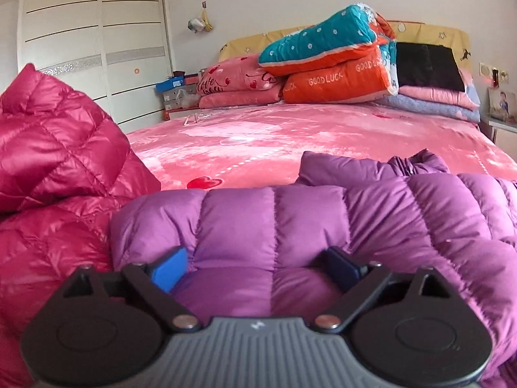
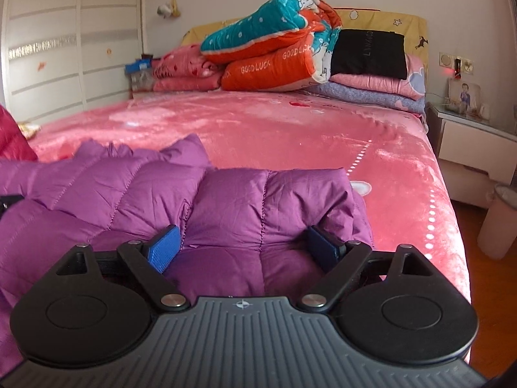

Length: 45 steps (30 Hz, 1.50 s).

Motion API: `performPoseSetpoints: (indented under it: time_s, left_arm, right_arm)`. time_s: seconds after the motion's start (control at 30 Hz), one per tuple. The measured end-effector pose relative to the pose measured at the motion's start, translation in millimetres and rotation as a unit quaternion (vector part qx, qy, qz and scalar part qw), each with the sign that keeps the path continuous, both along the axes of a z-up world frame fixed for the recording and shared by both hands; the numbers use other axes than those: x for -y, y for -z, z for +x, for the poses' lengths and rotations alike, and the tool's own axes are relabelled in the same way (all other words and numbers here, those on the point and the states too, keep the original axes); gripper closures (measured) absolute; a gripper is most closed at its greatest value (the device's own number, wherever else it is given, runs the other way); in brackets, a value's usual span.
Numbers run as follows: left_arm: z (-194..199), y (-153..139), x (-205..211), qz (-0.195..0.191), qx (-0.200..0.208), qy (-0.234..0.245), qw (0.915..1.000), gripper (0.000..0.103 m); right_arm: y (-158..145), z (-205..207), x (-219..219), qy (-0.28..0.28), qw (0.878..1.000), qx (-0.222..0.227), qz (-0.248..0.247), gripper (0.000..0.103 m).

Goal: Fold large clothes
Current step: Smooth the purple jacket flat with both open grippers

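Fingers of our left gripper [image 1: 258, 266] and right gripper [image 2: 244, 247] stand spread wide, released, with folds of the purple down jacket [image 1: 323, 223] bulging between them on the pink bed [image 1: 290, 142].

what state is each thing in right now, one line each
purple down jacket: lying puffed on the bed, bulging between both grippers' jaws
left gripper: jaws wide
right gripper: jaws wide
magenta down jacket: heaped, unfolded, left of the purple one
orange and teal quilt: folded, stacked by the headboard
wardrobe doors: closed
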<state>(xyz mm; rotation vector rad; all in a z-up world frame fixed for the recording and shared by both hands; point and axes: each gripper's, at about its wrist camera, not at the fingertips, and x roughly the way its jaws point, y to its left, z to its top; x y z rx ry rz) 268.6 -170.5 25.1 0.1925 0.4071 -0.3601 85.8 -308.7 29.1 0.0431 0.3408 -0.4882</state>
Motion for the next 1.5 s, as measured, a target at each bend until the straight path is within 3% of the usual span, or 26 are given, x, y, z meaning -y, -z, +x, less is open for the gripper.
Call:
performPoseSetpoints:
  time_s: [0.17, 0.43, 0.6, 0.77, 0.87, 1.0, 1.23, 1.5]
  left_arm:
    - [-1.6, 13.4, 1.1, -0.011, 0.015, -0.002, 0.9998, 0.007]
    - [-4.3, 16.5, 7.4, 0.005, 0.022, -0.009, 0.9997, 0.006]
    - [-17.2, -1.1, 5.1, 0.021, 0.010, -0.015, 0.9996, 0.006]
    - [-69.5, -28.3, -10.9, -0.015, 0.011, 0.019, 0.9996, 0.007]
    - [-99.9, -33.6, -16.1, -0.022, -0.028, 0.032, 0.9989, 0.007]
    - [-134.0, -25.3, -21.0, -0.022, -0.089, 0.045, 0.9948, 0.007]
    - [-179.9, -2.9, -33.1, -0.011, -0.156, 0.052, 0.9864, 0.007]
    - [-222.1, -2.5, -49.5, 0.004, -0.164, 0.064, 0.9844, 0.006]
  right_arm:
    - [9.2, 22.8, 9.5, -0.002, 1.000, -0.029, 0.007, 0.000]
    - [17.2, 36.7, 11.3, 0.005, 0.999, -0.040, -0.001, 0.000]
    - [12.1, 20.1, 9.9, -0.001, 1.000, -0.027, 0.002, 0.000]
    - [-3.6, -17.1, -2.9, 0.018, 1.000, 0.009, 0.002, 0.000]
    - [-13.5, -38.3, -18.6, 0.016, 1.000, 0.013, -0.004, 0.000]
    - [-14.9, -58.6, -49.5, -0.019, 1.000, -0.020, -0.015, 0.000]
    - [15.6, -95.3, -94.9, -0.047, 0.994, -0.095, 0.007, 0.000]
    - [26.3, -147.7, -117.3, -0.040, 0.990, -0.126, 0.055, 0.000]
